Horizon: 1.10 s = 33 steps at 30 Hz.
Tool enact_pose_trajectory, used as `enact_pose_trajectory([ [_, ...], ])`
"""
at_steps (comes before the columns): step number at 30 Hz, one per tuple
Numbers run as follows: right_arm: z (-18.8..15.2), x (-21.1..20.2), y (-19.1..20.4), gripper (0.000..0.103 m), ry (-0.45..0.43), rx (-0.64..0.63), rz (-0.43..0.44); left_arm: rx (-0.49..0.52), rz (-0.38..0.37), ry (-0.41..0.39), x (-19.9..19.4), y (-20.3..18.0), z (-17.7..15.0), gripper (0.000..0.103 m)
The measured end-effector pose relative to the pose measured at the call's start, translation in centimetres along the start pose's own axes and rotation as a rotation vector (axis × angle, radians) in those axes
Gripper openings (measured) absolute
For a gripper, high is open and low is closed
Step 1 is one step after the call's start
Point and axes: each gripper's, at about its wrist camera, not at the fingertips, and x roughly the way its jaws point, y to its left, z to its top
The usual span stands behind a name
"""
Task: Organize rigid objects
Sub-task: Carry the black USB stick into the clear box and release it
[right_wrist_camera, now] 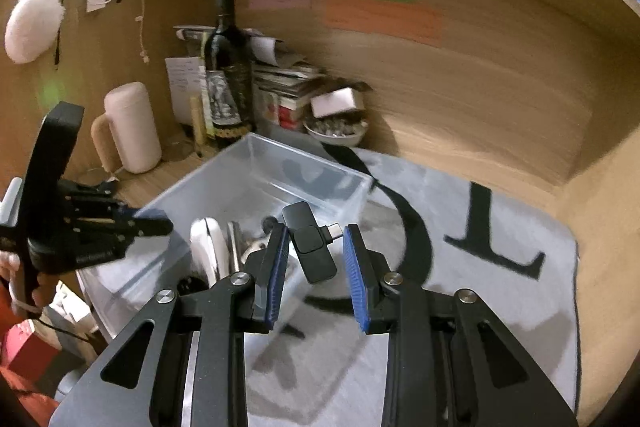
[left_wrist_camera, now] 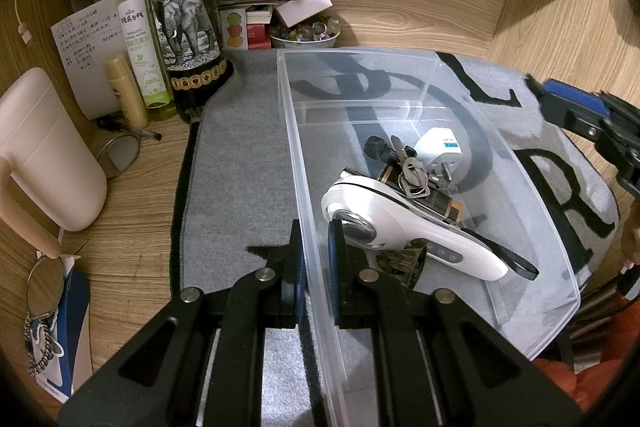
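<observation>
A clear plastic box (left_wrist_camera: 520, 187) stands on a grey mat (left_wrist_camera: 240, 167). In it lie a white handheld device (left_wrist_camera: 400, 223), a bunch of keys (left_wrist_camera: 412, 175) and a white plug adapter (left_wrist_camera: 438, 149). My left gripper (left_wrist_camera: 318, 263) is shut on the box's near left wall. In the right wrist view the box (right_wrist_camera: 256, 183) is at centre left. My right gripper (right_wrist_camera: 316, 259) is open above the mat (right_wrist_camera: 460, 267), and a small black device with a USB-C plug (right_wrist_camera: 310, 241) sits between its fingers, touching neither pad clearly; the frame is blurred.
A dark wine bottle (left_wrist_camera: 182, 15), a green spray bottle (left_wrist_camera: 138, 39), a cream jug (left_wrist_camera: 44, 151), papers and a bowl of stones (left_wrist_camera: 306, 35) crowd the desk's back left. Wooden walls enclose the desk. The right gripper's body (left_wrist_camera: 592, 123) shows at the right edge.
</observation>
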Motion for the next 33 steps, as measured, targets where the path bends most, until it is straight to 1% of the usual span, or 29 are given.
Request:
enact_pose_trajectory([
  [5,0.8,2.1,1.6,0.026,0.021,-0.039,0.046,0.001,0.0,0.0,0.0,-0.1,-0.1,0.008],
  [13,0.6,5.8,3.4,0.026,0.111,-0.087,0.088,-0.001,-0.001,-0.001,0.0,-0.1,-0.1,0.008],
  [17,0.5,7.1,3.5,0.026,0.152,-0.074,0.125,-0.002,-0.001,-0.001,0.0,-0.2,-0.1,0.008],
  [23,0.4,8.1,3.5,0.026,0.19,-0.059,0.136,-0.002,-0.002,-0.001,0.0,-0.2,-0.1,0.008],
  [25,0.3,8.3,3.5,0.027,0.207,-0.055,0.153,-0.003,-0.003,-0.001,0.0,-0.2,-0.1,0.008],
  [26,0.3,8.3,3.5,0.03,0.214,-0.053,0.16,-0.004,-0.004,-0.001,0.0,-0.2,-0.2,0.008],
  [27,0.3,8.2,3.6,0.036,0.21,-0.052,0.155,-0.005,-0.005,-0.001,0.1,-0.2,-0.1,0.008],
  [29,0.3,7.9,3.6,0.043,0.197,-0.055,0.143,-0.006,-0.006,-0.001,0.0,-0.1,-0.2,0.008],
  [33,0.6,6.9,3.2,0.048,0.17,-0.044,0.143,-0.004,-0.004,0.001,0.0,-0.1,-0.2,0.008],
])
